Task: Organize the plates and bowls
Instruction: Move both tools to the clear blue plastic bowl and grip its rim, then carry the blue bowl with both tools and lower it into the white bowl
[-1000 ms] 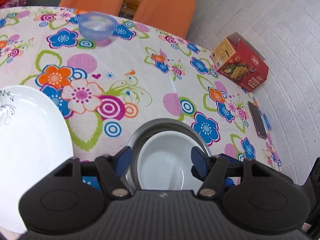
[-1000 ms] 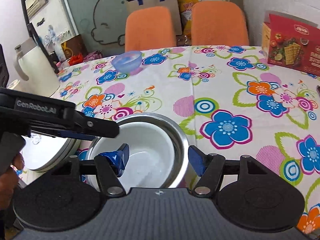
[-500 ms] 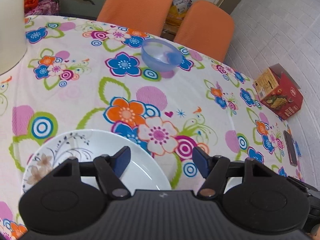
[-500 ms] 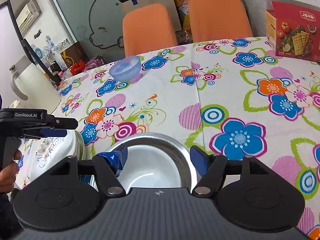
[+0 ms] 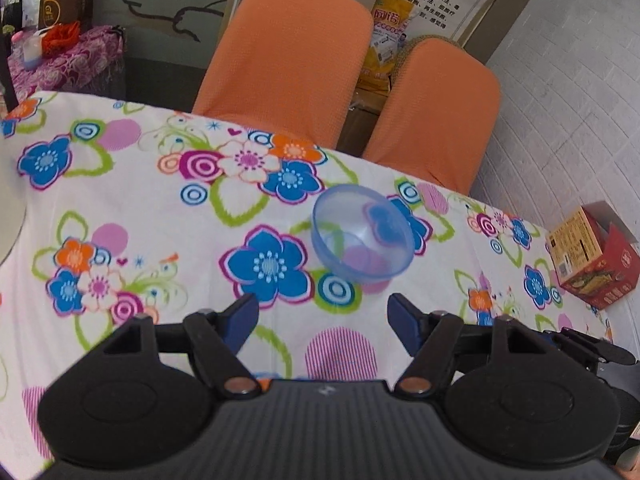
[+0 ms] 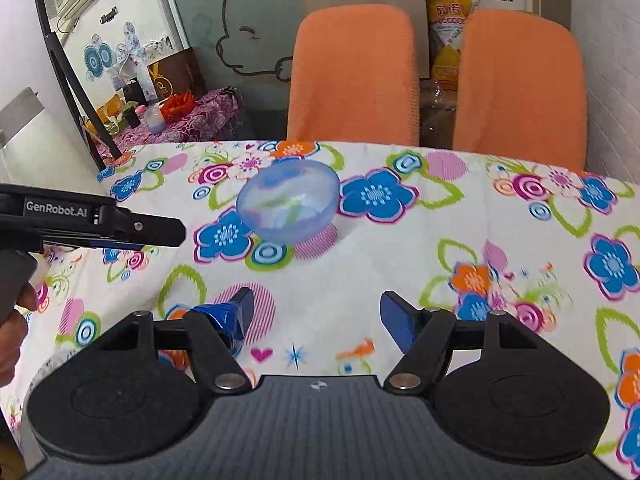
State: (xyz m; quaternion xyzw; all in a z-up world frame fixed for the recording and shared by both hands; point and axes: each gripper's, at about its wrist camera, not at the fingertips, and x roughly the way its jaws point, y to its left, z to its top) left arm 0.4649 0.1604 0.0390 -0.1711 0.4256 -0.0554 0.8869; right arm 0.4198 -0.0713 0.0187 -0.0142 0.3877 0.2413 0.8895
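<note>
Bowl-sorting at a flowered table: we hold both claws spread wide and empty above the cloth. Nearest in the left wrist view, our left gripper [image 5: 322, 316] hangs over the floral tablecloth [image 5: 160, 240], its blue-padded fingers [image 5: 242, 314] well apart with nothing between them. Just beyond the fingertips, slightly right of the claw's centre line, sits the translucent blue plastic bowl [image 5: 362, 232], upright on the cloth and untouched. Off to the right of the claw, near the white brick wall, a red cracker box [image 5: 588, 256] lies on the table with its flap open. Past the bowl, at the table's far edge, stand two orange chairs [image 5: 292, 64], with a yellow printed bag showing between them.

From the right wrist view, our right gripper [image 6: 316, 314] is likewise open wide and carries nothing; its left finger pad [image 6: 224, 316] looks wrapped in crumpled blue tape. Ahead of it and a little to the left, the same blue bowl [image 6: 288, 200] rests on the tablecloth [image 6: 400, 252], clear of both fingers. Further left, the left gripper [image 6: 160, 232] reaches in from the side, marked "GenRobot.AI", its tip near the bowl but apart from it; part of a hand [image 6: 16, 320] shows at the frame's edge below it. The orange chairs [image 6: 352, 76] close the scene behind the table, with a cartoon-figure glass panel beyond.
</note>
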